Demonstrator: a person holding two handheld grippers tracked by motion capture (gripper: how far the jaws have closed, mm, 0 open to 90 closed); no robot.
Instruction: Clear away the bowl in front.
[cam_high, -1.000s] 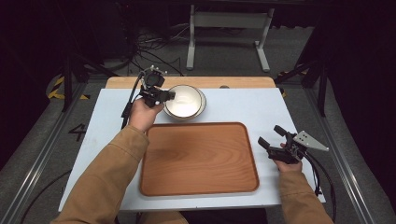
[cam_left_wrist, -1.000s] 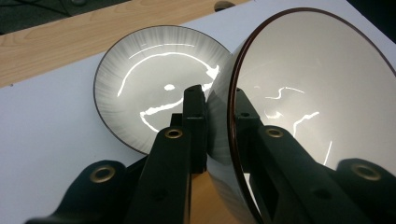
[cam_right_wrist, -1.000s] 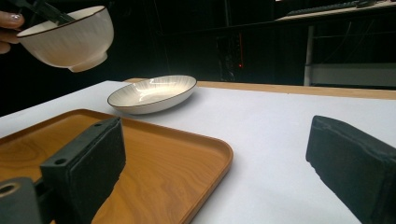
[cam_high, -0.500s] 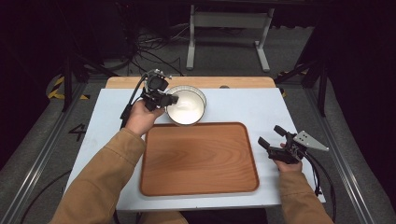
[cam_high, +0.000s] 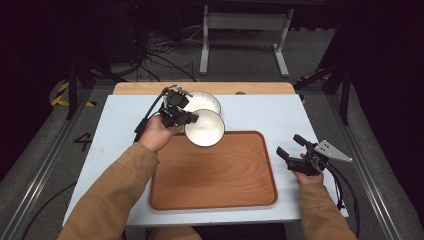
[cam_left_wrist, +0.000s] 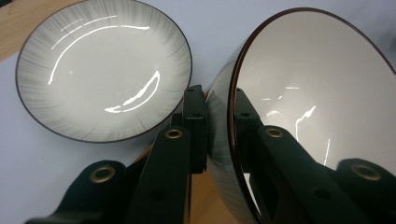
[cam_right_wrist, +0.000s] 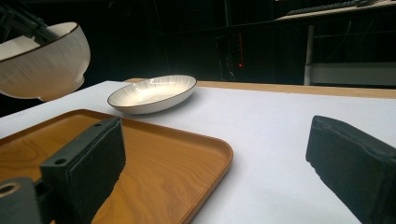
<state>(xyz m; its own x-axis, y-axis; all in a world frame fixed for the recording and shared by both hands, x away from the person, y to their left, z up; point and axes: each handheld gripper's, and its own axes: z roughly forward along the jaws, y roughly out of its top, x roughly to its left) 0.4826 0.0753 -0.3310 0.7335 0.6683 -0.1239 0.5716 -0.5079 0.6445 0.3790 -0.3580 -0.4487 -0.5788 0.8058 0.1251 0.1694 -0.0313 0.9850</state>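
My left gripper (cam_high: 184, 116) is shut on the rim of a white bowl (cam_high: 204, 128) and holds it in the air over the far left corner of the wooden tray (cam_high: 215, 172). In the left gripper view the jaws pinch the bowl's (cam_left_wrist: 317, 102) dark-edged wall, one inside and one outside. A shallow white plate (cam_high: 202, 101) lies on the table behind the bowl; the same plate (cam_left_wrist: 102, 70) sits left of the jaws, and the plate (cam_right_wrist: 153, 93) lies beyond the tray (cam_right_wrist: 140, 158). My right gripper (cam_high: 295, 148) rests open at the tray's right side, with nothing between its jaws.
The white table top (cam_high: 260, 112) has bare room right of the plate and around the tray. A wooden strip (cam_high: 200, 88) runs along the table's far edge. Beyond it stand a metal frame (cam_high: 245, 30) and cables on the floor.
The left gripper has lifted the bowl off the plate and carried it toward me and to the right, over the tray's far corner. The right gripper has stayed still.
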